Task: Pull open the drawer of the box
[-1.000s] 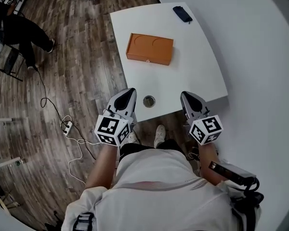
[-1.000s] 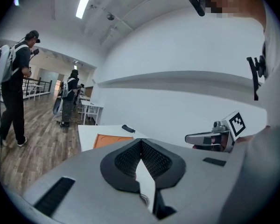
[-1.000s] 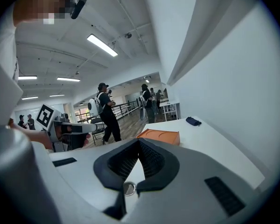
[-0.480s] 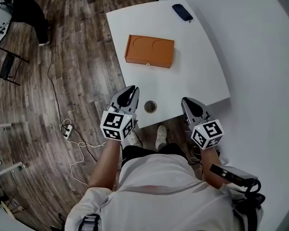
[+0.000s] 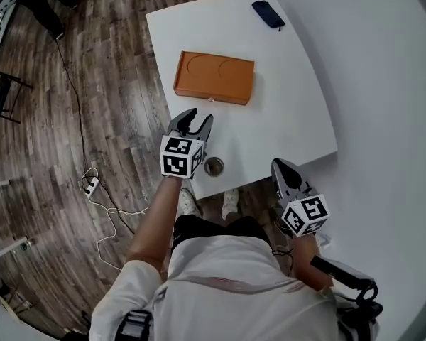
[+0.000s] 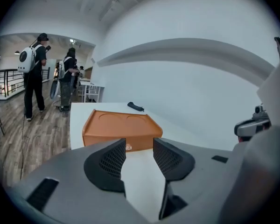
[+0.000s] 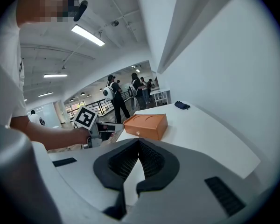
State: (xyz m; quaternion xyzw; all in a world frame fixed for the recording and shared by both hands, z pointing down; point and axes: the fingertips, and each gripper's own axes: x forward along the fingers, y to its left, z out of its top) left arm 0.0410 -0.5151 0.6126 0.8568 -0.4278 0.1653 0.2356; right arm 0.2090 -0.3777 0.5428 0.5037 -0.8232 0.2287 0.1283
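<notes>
An orange box [image 5: 214, 77] lies on the white table [image 5: 284, 112], its drawer front with a small pale knob [image 5: 211, 99] facing the near edge. My left gripper [image 5: 197, 121] hovers over the table just short of that knob; its jaws have just been opening and stand open with nothing between them. In the left gripper view the box [image 6: 121, 130] and the knob [image 6: 128, 147] show between the fingers [image 6: 107, 164]. My right gripper [image 5: 282, 169] hangs off the table's near right corner, shut and empty. In the right gripper view the box [image 7: 147, 124] lies ahead at left.
A dark flat object [image 5: 268, 14] lies at the table's far edge. A round cable hole [image 5: 214, 166] sits near the front edge, beside the left gripper. A white wall [image 5: 383, 84] runs along the right. Cables [image 5: 92, 183] trail over the wooden floor; people stand in the background [image 6: 35, 76].
My left gripper has moved forward from the near edge over the table toward the box, and its jaws have opened. The right gripper has sunk a little.
</notes>
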